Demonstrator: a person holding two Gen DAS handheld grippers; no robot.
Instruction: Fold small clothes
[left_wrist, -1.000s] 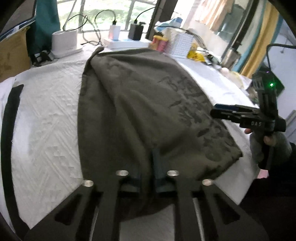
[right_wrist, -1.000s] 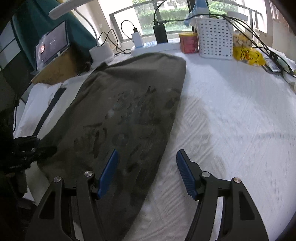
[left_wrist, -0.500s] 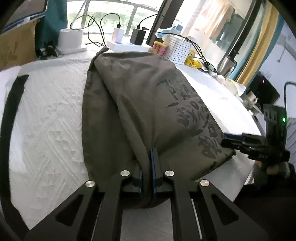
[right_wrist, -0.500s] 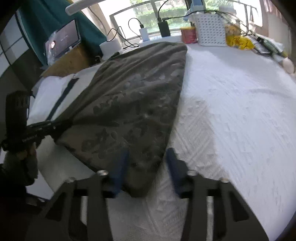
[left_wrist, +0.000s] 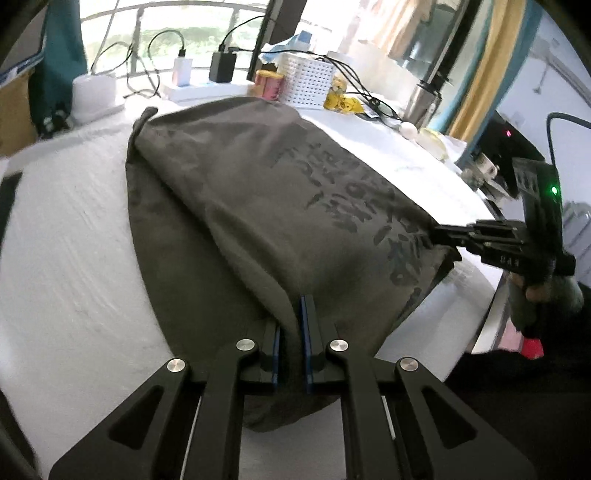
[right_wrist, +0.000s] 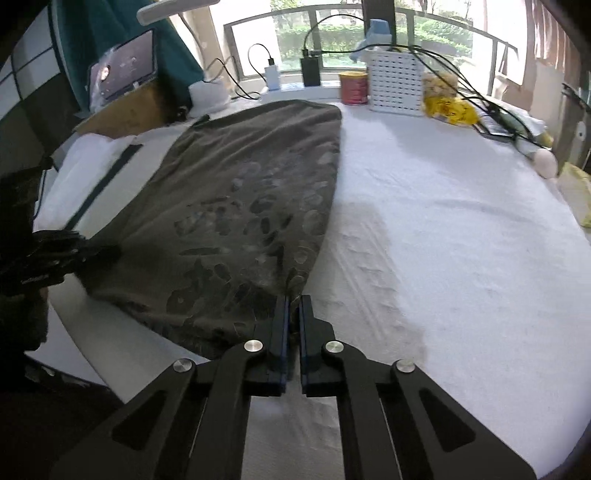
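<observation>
An olive-grey T-shirt (left_wrist: 266, 206) with dark printed characters lies lengthwise on the white bedspread (left_wrist: 66, 258); it also shows in the right wrist view (right_wrist: 251, 206). My left gripper (left_wrist: 293, 314) is shut on the shirt's near left corner, with cloth pinched between the blue pads. My right gripper (right_wrist: 292, 306) is shut on the near right corner of the shirt. The right gripper also shows in the left wrist view (left_wrist: 439, 234), at the shirt's right edge. The left gripper shows in the right wrist view (right_wrist: 107, 253), at the shirt's left edge.
At the far edge by the window stand a white perforated basket (right_wrist: 395, 85), a red can (right_wrist: 354, 88), chargers with cables (right_wrist: 310, 70) and a yellow packet (right_wrist: 448, 107). A tablet (right_wrist: 122, 74) leans on a cardboard box at the far left. A white egg-shaped object (right_wrist: 546, 164) lies right.
The right gripper moved in from open above the shirt and shut on its near right corner. The left gripper closed on the near left corner and has lifted that edge slightly.
</observation>
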